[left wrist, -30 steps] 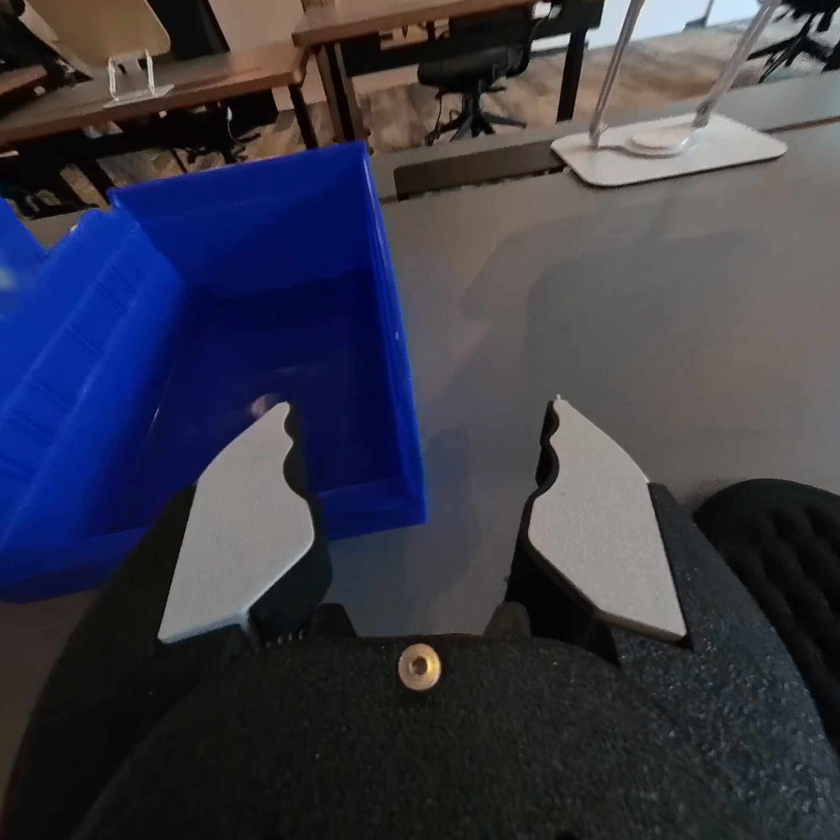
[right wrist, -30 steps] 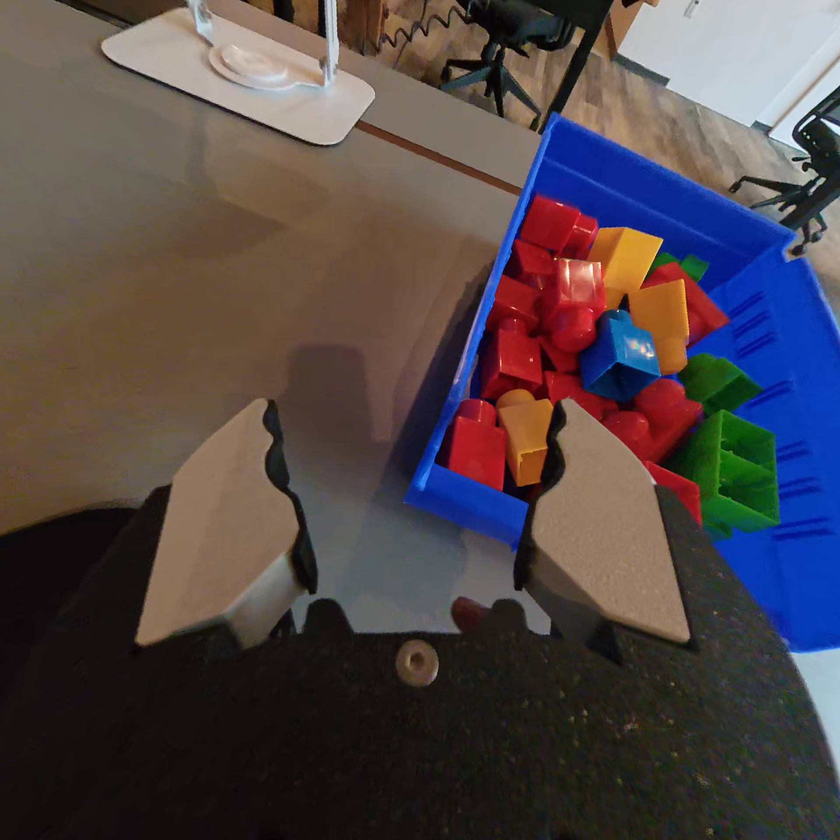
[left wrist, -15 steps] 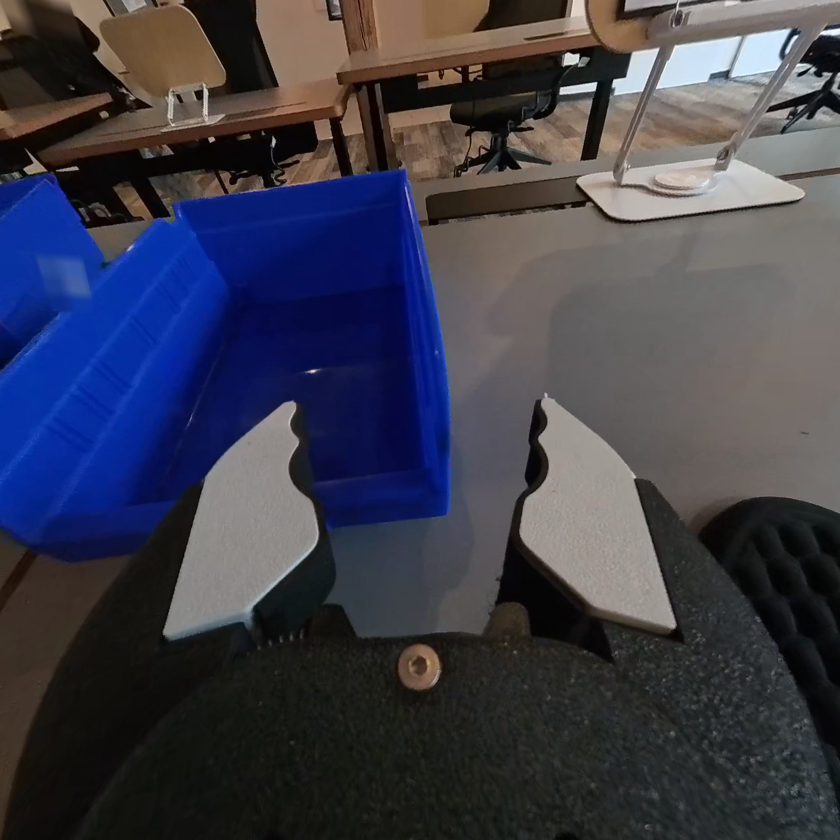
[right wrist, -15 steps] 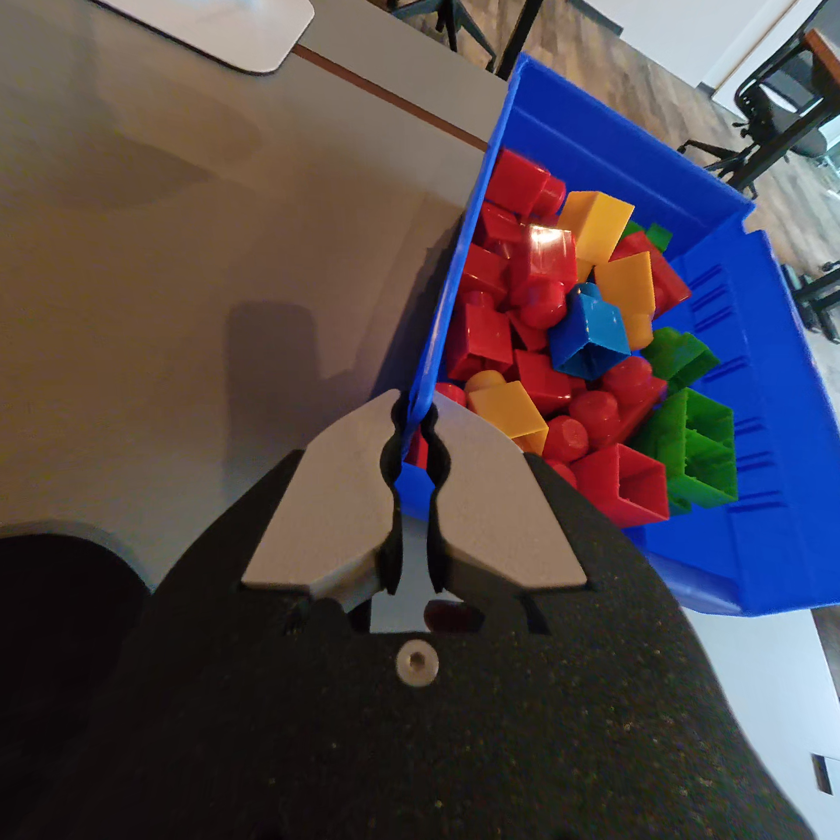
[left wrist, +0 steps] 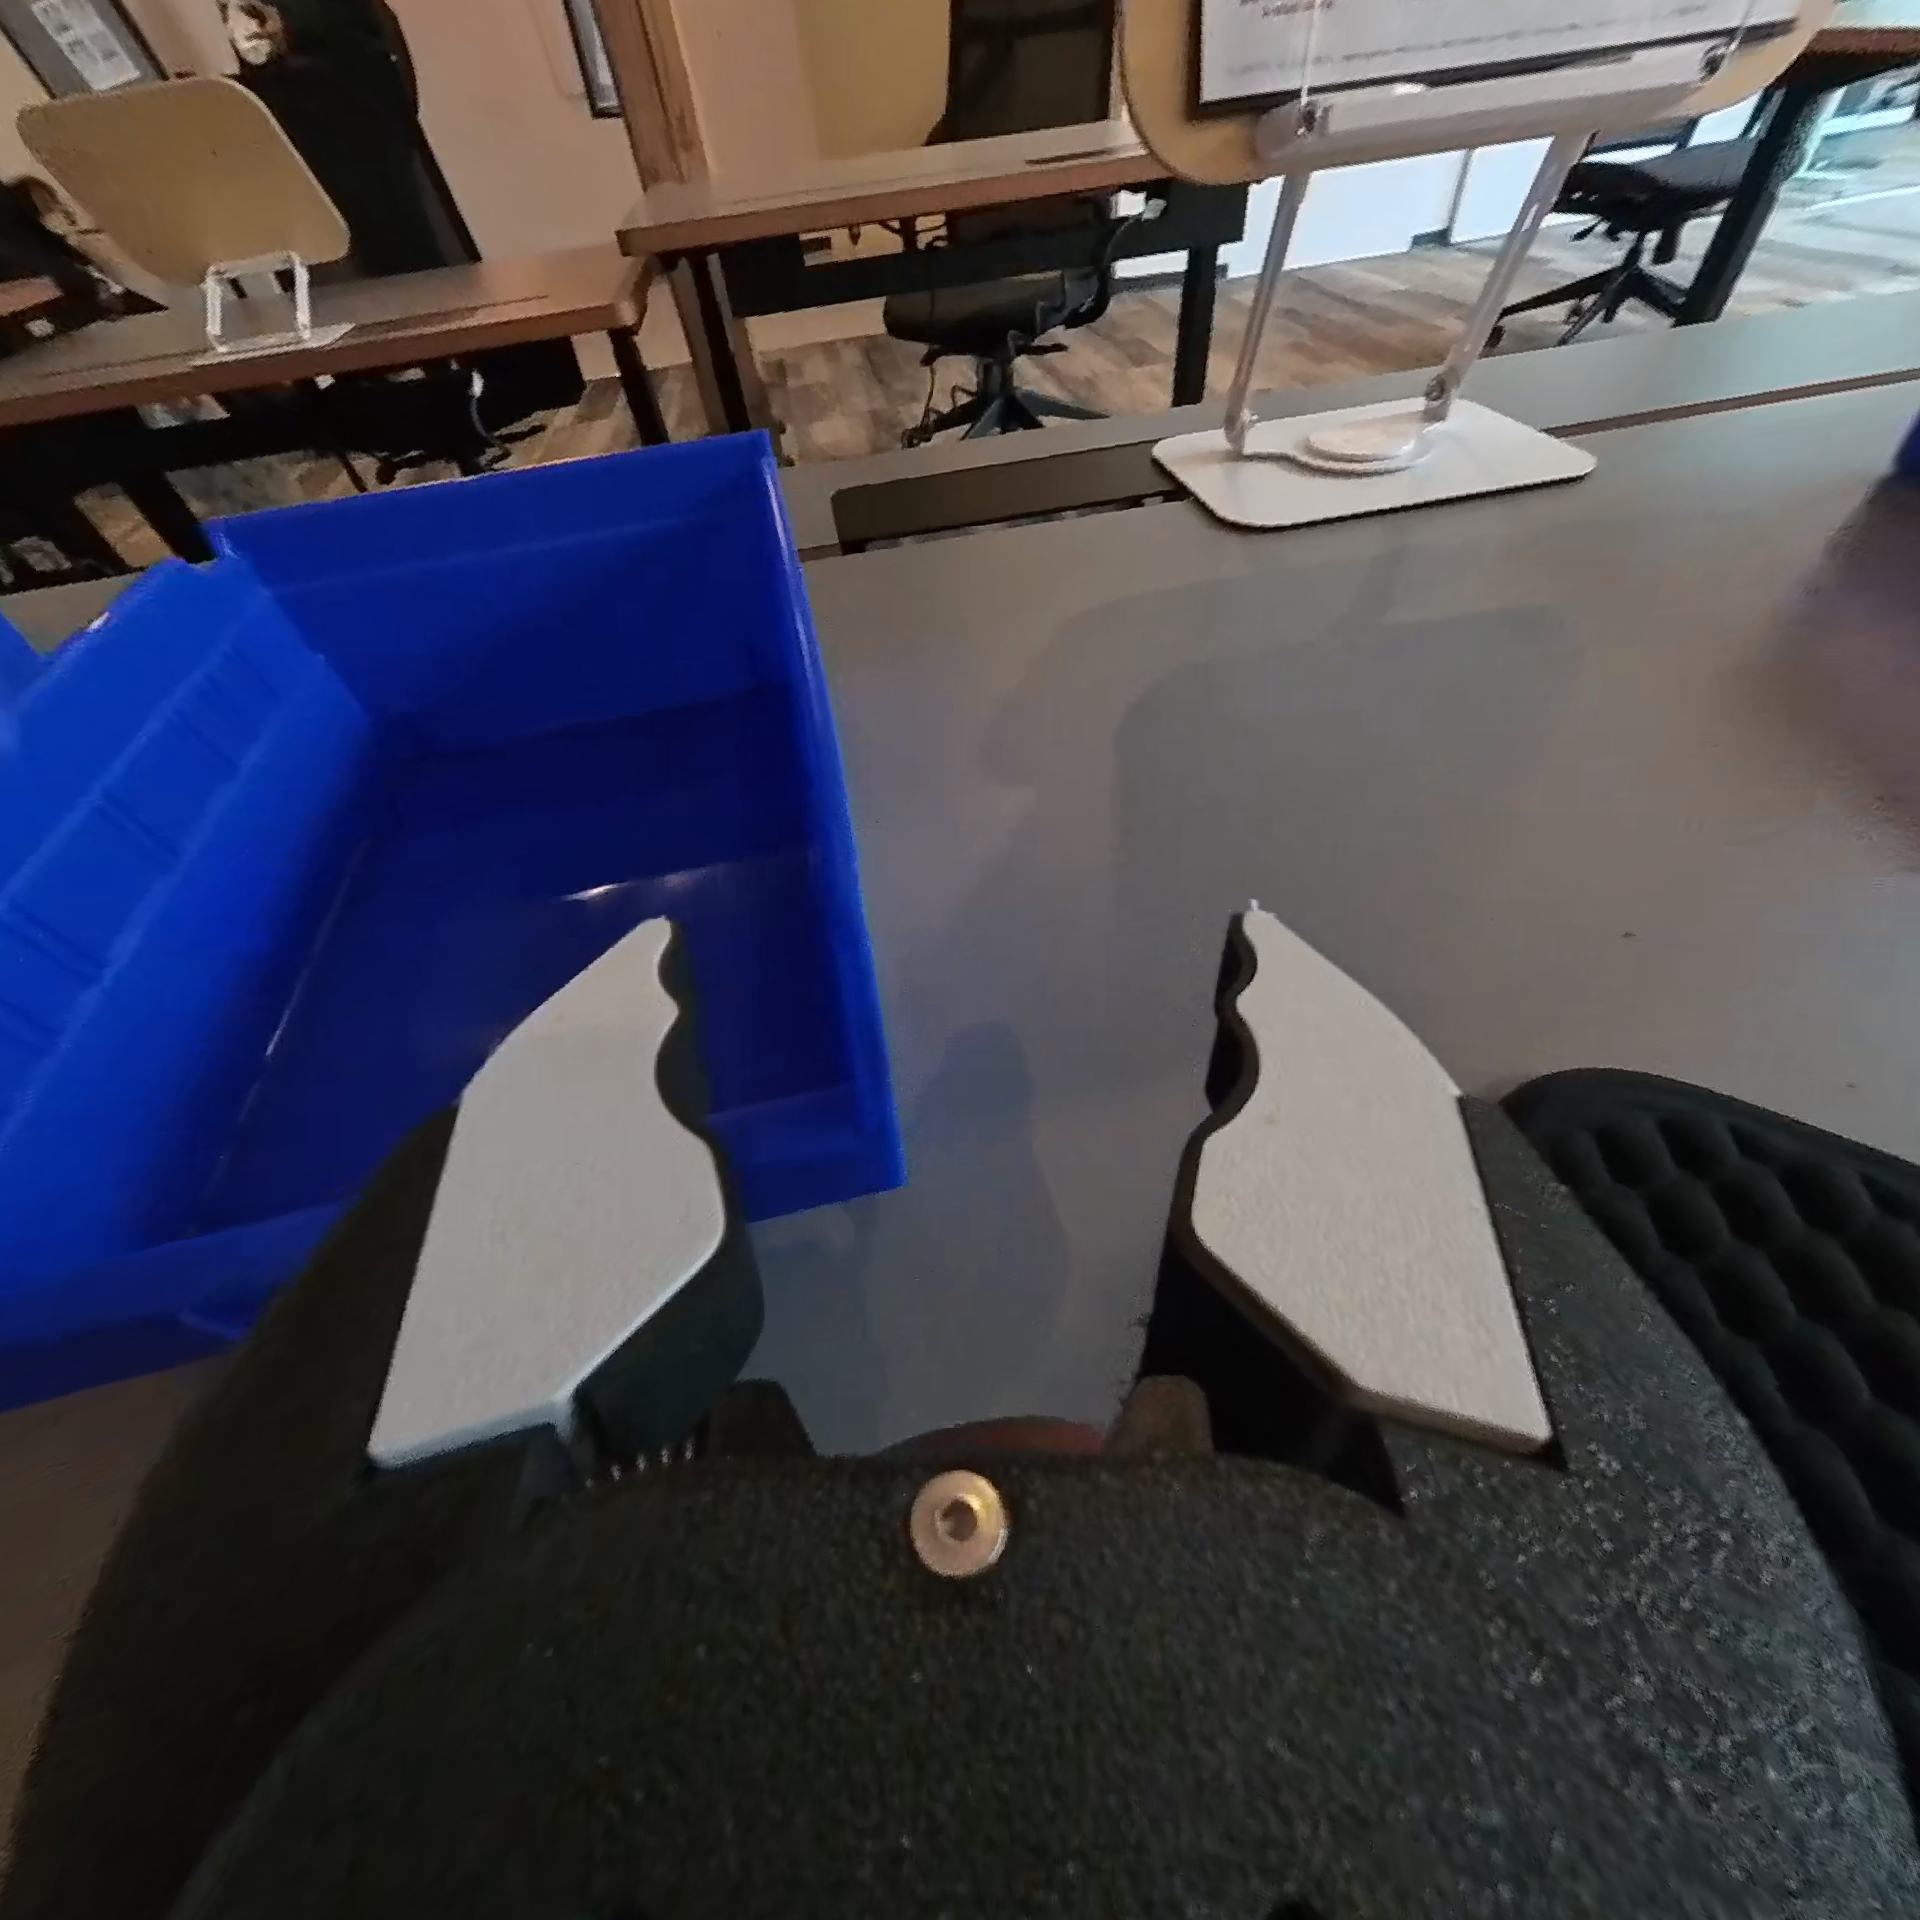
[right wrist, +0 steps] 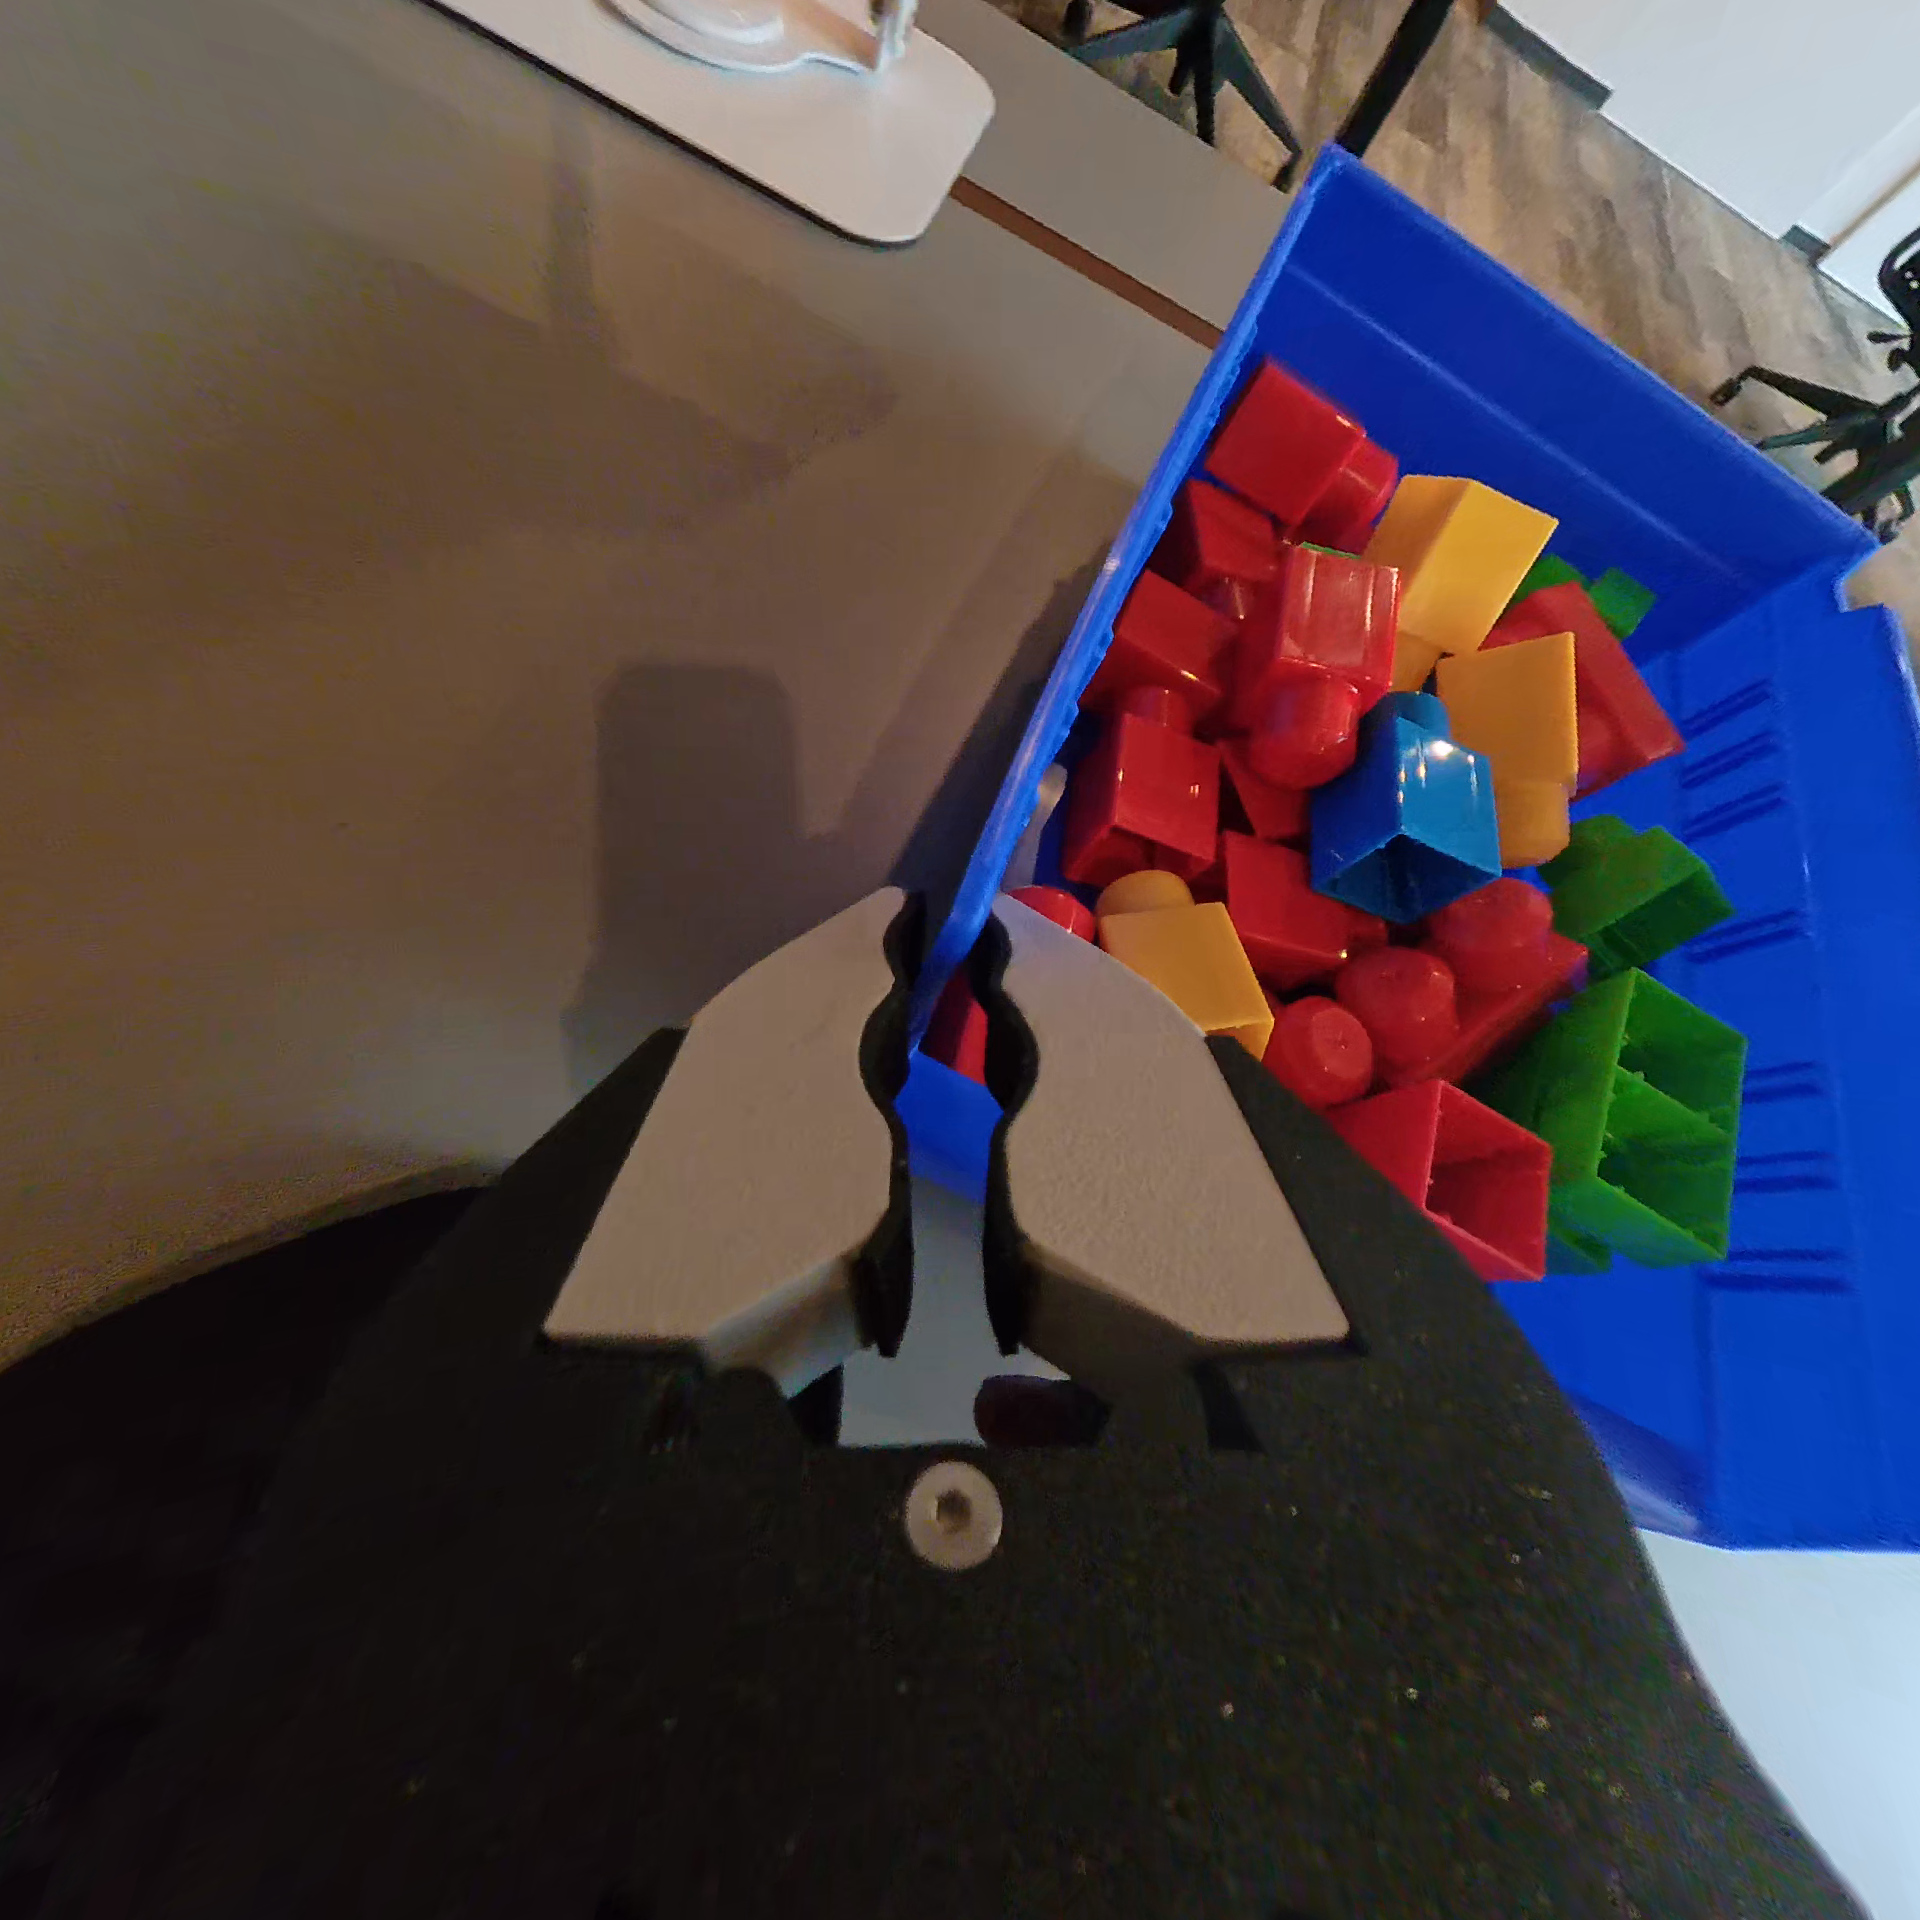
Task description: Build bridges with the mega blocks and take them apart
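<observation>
The right gripper (right wrist: 945,935) is pinched on the near corner of the full bin's (right wrist: 1538,343) wall, one finger outside it and one inside, with the blue rim running up from between the tips toward 1 o'clock. That bin sits on the grey table (right wrist: 364,623) and holds the blocks (right wrist: 1330,748) in a loose heap: mostly red, with several yellow, a few green at 3 o'clock of the pile, and one blue block (right wrist: 1403,821) lying open end up near the middle. A white stand base (right wrist: 831,135) lies at 12 o'clock. The left gripper (left wrist: 956,925) hovers spread wide over bare table, holding nothing. At its 10 o'clock stands an empty bin (left wrist: 582,644), with the left finger overlapping its near right corner in view. Across the table at 1 o'clock the same base shows, carrying clear legs; a black mesh pad (left wrist: 1756,1226) lies at 3 o'clock.
</observation>
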Tool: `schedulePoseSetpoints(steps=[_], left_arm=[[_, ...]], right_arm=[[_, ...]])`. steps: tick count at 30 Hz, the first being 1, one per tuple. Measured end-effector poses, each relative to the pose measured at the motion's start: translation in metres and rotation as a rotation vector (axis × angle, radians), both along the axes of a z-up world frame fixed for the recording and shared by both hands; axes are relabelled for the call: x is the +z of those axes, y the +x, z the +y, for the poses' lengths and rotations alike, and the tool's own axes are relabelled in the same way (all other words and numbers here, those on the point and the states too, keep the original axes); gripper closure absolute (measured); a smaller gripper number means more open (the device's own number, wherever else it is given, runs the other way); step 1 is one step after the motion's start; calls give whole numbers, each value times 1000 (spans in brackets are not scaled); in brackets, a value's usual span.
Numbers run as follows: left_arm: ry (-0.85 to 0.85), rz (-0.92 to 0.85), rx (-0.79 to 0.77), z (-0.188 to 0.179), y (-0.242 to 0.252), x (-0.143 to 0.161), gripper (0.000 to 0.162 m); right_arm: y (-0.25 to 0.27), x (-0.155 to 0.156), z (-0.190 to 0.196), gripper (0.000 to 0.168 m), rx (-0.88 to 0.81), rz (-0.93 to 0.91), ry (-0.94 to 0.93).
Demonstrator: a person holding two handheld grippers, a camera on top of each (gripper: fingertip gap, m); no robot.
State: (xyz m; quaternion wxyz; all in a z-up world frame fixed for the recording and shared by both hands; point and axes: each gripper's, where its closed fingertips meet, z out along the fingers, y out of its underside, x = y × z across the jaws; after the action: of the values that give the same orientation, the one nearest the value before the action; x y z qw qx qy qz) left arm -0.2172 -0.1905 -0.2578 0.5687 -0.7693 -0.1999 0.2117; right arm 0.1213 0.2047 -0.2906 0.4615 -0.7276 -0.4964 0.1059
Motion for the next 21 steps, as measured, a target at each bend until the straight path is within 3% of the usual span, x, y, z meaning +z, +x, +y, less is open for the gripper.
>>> schedulePoseSetpoints(steps=[21], left_arm=[[3,30,-161,-8,34,9,69]], right_arm=[[-68,1,-72,160,85,41,17]])
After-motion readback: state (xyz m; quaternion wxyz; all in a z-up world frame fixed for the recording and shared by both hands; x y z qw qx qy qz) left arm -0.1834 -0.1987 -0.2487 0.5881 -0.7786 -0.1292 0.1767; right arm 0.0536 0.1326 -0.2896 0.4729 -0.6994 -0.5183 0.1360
